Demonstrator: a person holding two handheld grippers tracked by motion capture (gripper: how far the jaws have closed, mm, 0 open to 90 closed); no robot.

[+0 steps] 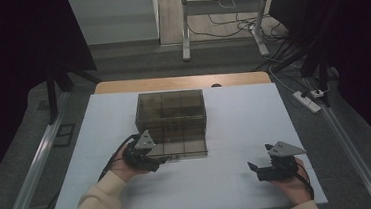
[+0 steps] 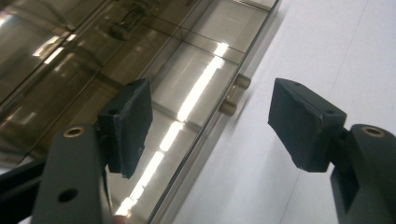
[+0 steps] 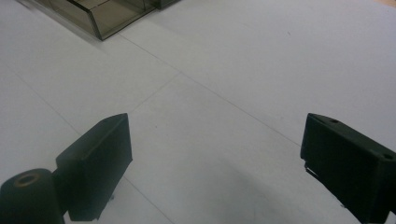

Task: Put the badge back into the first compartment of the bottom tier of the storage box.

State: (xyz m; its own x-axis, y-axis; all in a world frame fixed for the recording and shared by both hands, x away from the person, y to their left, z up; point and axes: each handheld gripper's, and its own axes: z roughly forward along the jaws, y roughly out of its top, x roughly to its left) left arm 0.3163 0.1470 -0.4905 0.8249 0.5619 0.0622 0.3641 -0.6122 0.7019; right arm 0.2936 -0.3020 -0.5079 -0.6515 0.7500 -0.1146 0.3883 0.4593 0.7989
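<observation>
one smoky see-through drawer cabinet [image 1: 170, 113] stands on one white table [image 1: 239, 180], with one drawer [image 1: 183, 149] pulled out. two small round knobs [image 2: 235, 94] sit on the drawer front. two hand-held grippers: left gripper [image 1: 158, 162], right gripper [image 1: 252, 168]. two pale sleeves.

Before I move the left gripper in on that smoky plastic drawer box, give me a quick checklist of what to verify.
1. Left gripper open: ok, nothing between its fingers.
2. Drawer knob in line with the gap: ok, it sits ahead between the fingers, not yet touched.
3. Lowest drawer pulled out of the box: ok, it juts toward the person.
4. Right gripper out of the way: ok, open, over the bare white table.
5. Drawer contents: cannot tell, glare on the plastic.
</observation>
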